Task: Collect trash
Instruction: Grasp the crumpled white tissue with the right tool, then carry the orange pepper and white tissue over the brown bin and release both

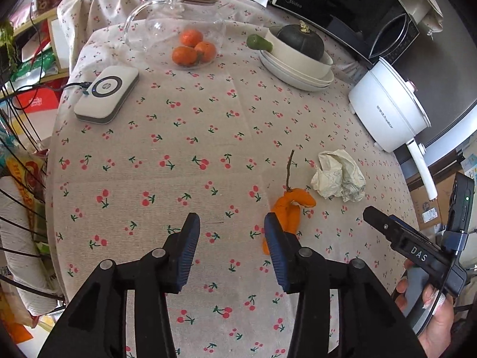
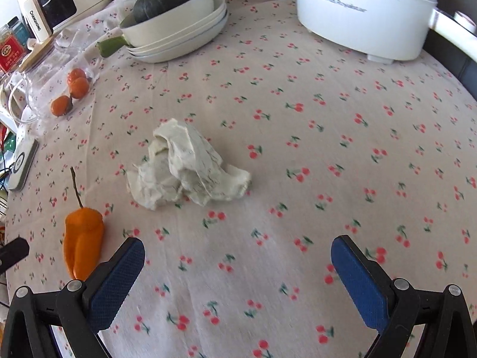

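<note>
A crumpled ball of white paper (image 2: 184,165) lies on the cherry-print tablecloth; it also shows in the left wrist view (image 1: 340,179). An orange pepper with a thin stem (image 2: 83,244) lies to its left, also in the left wrist view (image 1: 290,211). My right gripper (image 2: 237,258) is open and empty, a short way in front of the paper. My left gripper (image 1: 231,229) is open and empty above the cloth, its right finger just beside the pepper. The right gripper's body (image 1: 417,247) shows at the right of the left wrist view.
A white electric pot (image 2: 366,12) stands at the back right. Stacked white dishes with a dark squash (image 2: 176,26) sit at the back. A glass jug (image 1: 179,24) stands by tangerines (image 1: 193,47). A white charger pad (image 1: 105,94) lies at the left edge.
</note>
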Tool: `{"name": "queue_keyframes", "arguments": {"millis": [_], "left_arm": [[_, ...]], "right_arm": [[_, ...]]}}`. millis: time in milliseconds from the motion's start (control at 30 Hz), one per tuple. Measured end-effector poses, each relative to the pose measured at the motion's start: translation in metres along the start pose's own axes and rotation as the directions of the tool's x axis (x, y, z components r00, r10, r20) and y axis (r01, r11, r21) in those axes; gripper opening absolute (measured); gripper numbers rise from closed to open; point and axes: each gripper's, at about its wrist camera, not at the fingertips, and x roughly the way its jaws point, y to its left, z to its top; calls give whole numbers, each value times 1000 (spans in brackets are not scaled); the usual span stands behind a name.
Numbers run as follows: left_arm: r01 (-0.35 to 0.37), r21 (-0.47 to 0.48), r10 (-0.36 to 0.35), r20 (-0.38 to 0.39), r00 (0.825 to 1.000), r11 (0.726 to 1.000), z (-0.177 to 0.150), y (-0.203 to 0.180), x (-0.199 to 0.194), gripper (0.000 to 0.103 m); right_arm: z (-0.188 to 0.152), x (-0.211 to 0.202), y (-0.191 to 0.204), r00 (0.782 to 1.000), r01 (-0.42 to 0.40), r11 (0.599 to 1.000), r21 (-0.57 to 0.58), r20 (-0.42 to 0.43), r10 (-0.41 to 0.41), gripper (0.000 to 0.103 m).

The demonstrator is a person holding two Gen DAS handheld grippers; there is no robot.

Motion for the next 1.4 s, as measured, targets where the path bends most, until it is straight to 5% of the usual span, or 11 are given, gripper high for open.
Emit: {"name": "queue_keyframes", "arguments": {"millis": [133, 267, 400, 500, 800, 1000, 1100, 1267, 1400], "left_arm": [[0, -44, 0, -13, 1000, 999, 2, 10, 5, 54], [-7, -35, 6, -29, 1000, 999, 1, 8, 14, 55], [-1, -5, 1, -33, 999, 1000, 0, -2, 20, 55], [9, 25, -8, -32, 999, 1000, 0, -13, 25, 55], [3, 88, 2, -58, 998, 996, -3, -42, 59, 55], [-48, 119, 49, -3, 999, 992, 2, -55, 66, 54], [-70, 147, 70, 2, 998, 987, -1, -63, 68, 35], [-98, 229, 100, 4, 995, 969, -14, -80, 61, 29], [-56, 229, 60, -10, 998, 972, -24, -88, 47, 28]], "right_arm": [[19, 16, 20, 1000, 6, 998, -56, 11, -5, 87], [30, 38, 30, 1000, -20, 998, -66, -11, 19, 84], [30, 57, 30, 997, -47, 998, -48, -59, 44, 51], [29, 53, 20, 997, -58, 998, -21, -57, 57, 38], [8, -17, -44, 998, -52, 998, 32, -39, 53, 37], [-30, -69, -88, 999, -11, 999, 36, -34, 12, 37], [-50, -90, -106, 1000, 6, 999, 43, -26, -5, 38], [-79, -117, -131, 999, 39, 997, 60, -1, -39, 39], [-96, -133, -150, 999, 52, 993, 110, -1, -52, 39]]}}
